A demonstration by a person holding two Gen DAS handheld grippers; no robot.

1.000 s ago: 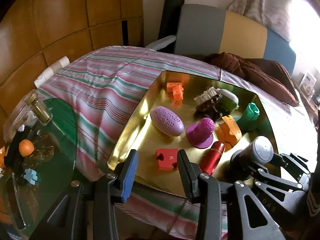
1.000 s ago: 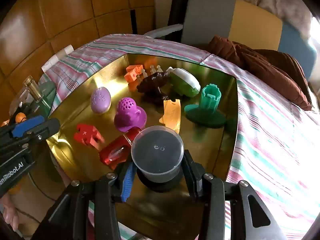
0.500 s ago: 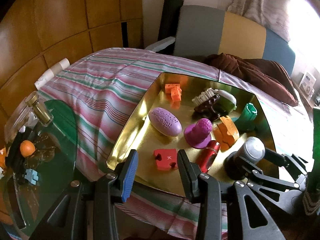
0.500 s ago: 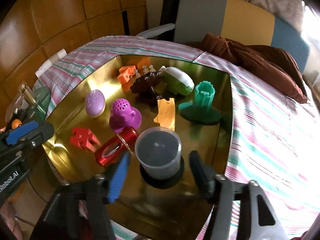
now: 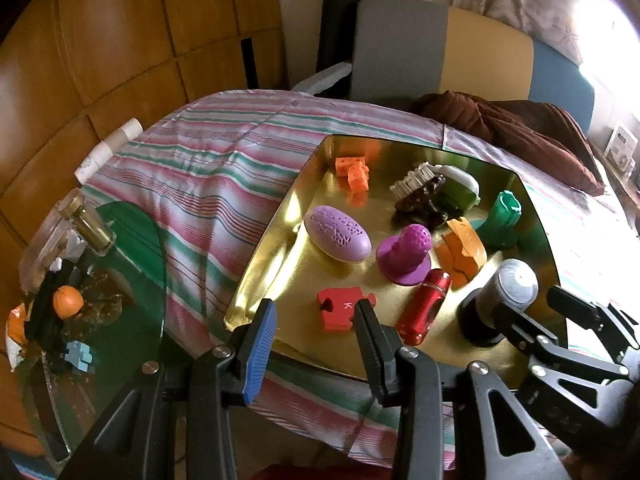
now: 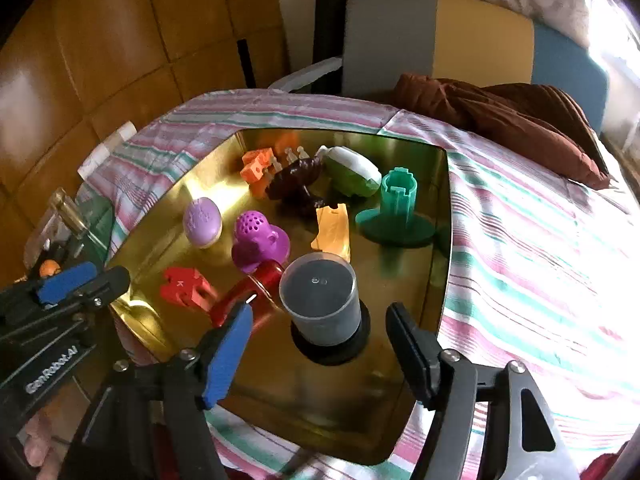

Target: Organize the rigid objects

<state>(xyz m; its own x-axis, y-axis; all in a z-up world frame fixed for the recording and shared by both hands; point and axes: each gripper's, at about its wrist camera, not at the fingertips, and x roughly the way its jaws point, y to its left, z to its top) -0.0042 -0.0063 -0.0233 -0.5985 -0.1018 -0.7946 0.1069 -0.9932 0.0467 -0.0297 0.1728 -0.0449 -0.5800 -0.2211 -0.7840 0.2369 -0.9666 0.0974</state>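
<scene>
Right hand-held gripper (image 6: 318, 338) and left hand-held gripper (image 5: 314, 334) both agape, empty, over one gold tray (image 6: 400, 280) with one grey cup (image 6: 320, 300).

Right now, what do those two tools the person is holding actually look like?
Both are black plastic frames with triangular cut-outs and silver screws. The left tool and the right tool each have one blue ribbed finger pad and one black. White lettering reading GenRobot.AI runs along the left tool's side.
</scene>
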